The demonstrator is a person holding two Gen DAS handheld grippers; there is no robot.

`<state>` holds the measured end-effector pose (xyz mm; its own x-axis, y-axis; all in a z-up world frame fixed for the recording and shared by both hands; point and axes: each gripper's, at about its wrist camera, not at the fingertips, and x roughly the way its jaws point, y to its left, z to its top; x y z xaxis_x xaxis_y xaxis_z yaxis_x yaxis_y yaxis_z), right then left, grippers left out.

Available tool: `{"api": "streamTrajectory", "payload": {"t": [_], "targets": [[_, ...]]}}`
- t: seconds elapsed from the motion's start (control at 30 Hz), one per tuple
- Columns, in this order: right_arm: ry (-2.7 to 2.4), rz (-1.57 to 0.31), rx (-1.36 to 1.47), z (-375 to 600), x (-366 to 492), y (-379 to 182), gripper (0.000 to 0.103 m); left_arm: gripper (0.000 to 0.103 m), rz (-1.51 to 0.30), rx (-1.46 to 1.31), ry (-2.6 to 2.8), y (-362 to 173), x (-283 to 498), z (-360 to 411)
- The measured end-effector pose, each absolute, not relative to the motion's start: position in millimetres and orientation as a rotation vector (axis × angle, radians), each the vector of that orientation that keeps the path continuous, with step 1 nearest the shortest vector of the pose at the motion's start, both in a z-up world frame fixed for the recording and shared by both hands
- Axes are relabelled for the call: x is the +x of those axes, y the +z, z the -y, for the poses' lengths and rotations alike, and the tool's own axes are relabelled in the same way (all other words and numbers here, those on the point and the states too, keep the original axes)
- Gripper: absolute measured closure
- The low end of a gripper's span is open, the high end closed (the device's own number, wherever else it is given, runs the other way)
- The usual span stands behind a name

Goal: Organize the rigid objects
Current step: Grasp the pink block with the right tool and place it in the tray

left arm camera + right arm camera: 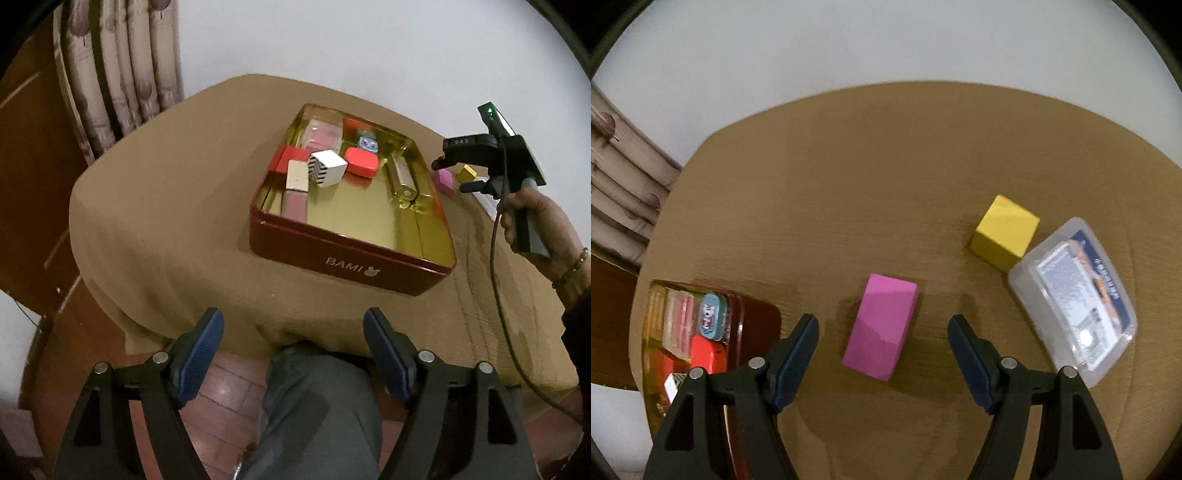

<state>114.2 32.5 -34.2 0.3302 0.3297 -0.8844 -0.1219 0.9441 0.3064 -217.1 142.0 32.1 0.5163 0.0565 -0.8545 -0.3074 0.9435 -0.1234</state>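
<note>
A red tin (351, 264) with a gold inside stands on the brown table and holds several small boxes, among them a striped white cube (327, 168) and a red box (362, 161). My left gripper (293, 325) is open and empty, hanging over the table's near edge in front of the tin. My right gripper (882, 328) is open just above the table, with a pink block (881, 325) lying between its fingers, not touched. A yellow cube (1004, 230) sits beyond it to the right. The right gripper also shows in the left wrist view (448, 173), beside the pink block (444, 181).
A clear plastic case (1075, 299) with a printed label lies at the right, touching the yellow cube. The tin's corner (753, 317) is at the left of the right wrist view. A curtain (118, 74) and a white wall stand behind the table. The person's knee (317, 387) is below the table edge.
</note>
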Motion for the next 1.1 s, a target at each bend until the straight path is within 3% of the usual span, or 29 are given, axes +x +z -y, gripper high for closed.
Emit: {"api": "streamTrajectory", "payload": {"t": [0.07, 0.13, 0.33, 0.63, 1.1], "targets": [[0.295, -1.204, 0.179, -41.5, 115.4, -40.8, 0.044, 0.029, -1.020, -0.285, 0.220, 29.8, -216.6, -144.0], [0.266, -1.190, 0.127, -38.7, 111.6, -40.6, 0.072, 0.029, -1.023, -0.292, 0.216, 29.2, -216.7, -144.5], [0.312, -1.157, 0.179, -29.1, 101.1, -34.2, 0.072, 0.028, -1.049, -0.301, 0.210, 26.0, -216.9, -141.9], [0.631, -1.063, 0.194, -76.1, 32.1, 43.5, 0.072, 0.027, -1.041, -0.297, 0.206, 31.1, -219.5, -137.6], [0.747, -1.237, -0.039, -198.9, 7.8, -13.1, 0.072, 0.025, -1.052, -0.309, 0.191, 31.3, -222.2, -140.5]]}}
